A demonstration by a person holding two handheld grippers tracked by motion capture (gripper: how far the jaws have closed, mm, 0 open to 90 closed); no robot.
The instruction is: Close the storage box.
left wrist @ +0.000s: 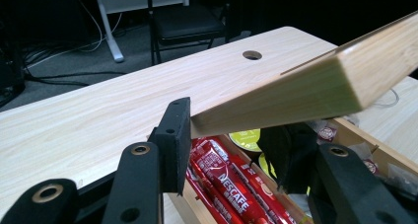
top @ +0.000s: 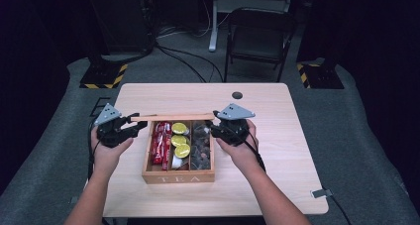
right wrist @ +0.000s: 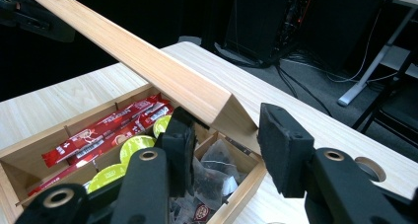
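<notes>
Your table (top: 267,150) carries the wooden tea box (top: 179,177) at its centre, and the lid (top: 173,117) hangs raised over the box's 12 o'clock edge. The lid is a stiff, light, smooth board, best taken at its short ends. Your left tool (top: 130,130) pinches the lid's 9 o'clock end. Your right tool (top: 216,129) stands spread at the 3 o'clock end, one pad touching, the other apart. Whether a hinge joins lid to box stays hidden, and the dark sachets (right wrist: 212,172) are hard to read.
</notes>
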